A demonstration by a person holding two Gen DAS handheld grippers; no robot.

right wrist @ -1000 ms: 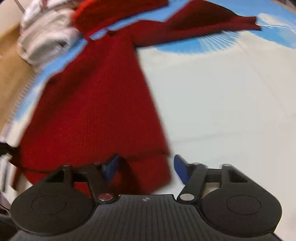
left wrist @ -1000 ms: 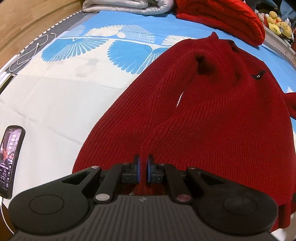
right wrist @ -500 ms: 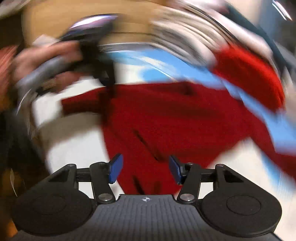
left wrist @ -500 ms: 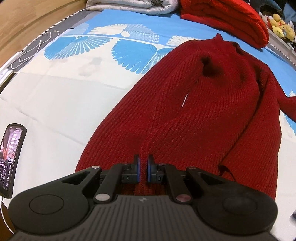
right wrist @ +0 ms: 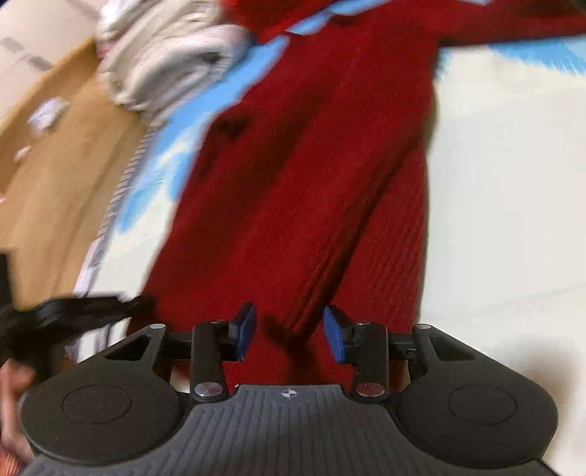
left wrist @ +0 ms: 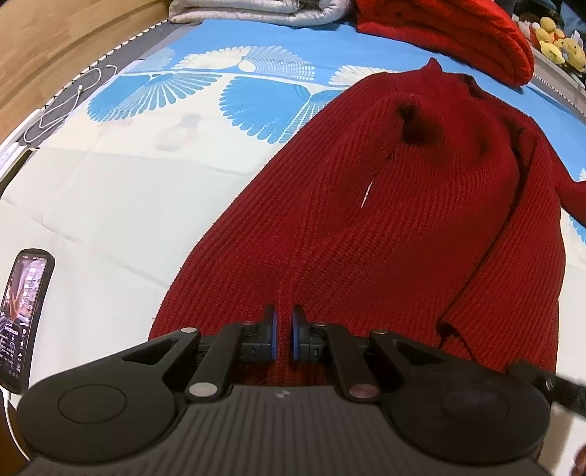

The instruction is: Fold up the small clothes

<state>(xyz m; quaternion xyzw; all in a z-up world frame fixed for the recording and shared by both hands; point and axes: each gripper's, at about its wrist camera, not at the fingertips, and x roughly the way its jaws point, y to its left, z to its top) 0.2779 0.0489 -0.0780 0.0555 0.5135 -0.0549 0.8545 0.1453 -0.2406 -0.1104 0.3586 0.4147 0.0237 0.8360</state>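
A small red knit sweater (left wrist: 403, 205) lies lengthwise on a white and blue bedsheet (left wrist: 121, 205), its right side folded over the body, one sleeve trailing off to the right. My left gripper (left wrist: 282, 335) is shut on a pinch of the sweater's near hem. In the blurred right wrist view the same sweater (right wrist: 311, 175) runs away from me. My right gripper (right wrist: 289, 333) is open and empty just above the near end of the sweater, a fold ridge between its fingers. The left gripper (right wrist: 73, 311) shows at the left of that view.
A phone (left wrist: 22, 318) with a lit screen lies at the sheet's left edge, a white cable (left wrist: 62, 106) beyond it. A folded grey blanket (left wrist: 256, 9) and a folded red garment (left wrist: 450, 29) sit at the far end, with yellow plush toys (left wrist: 556, 44). Wooden floor (right wrist: 47, 157) lies left.
The sweater's right side has been folded over the body. My right gripper, open throughout, swung round and came back down over the near end. The left gripper stayed shut on the hem.
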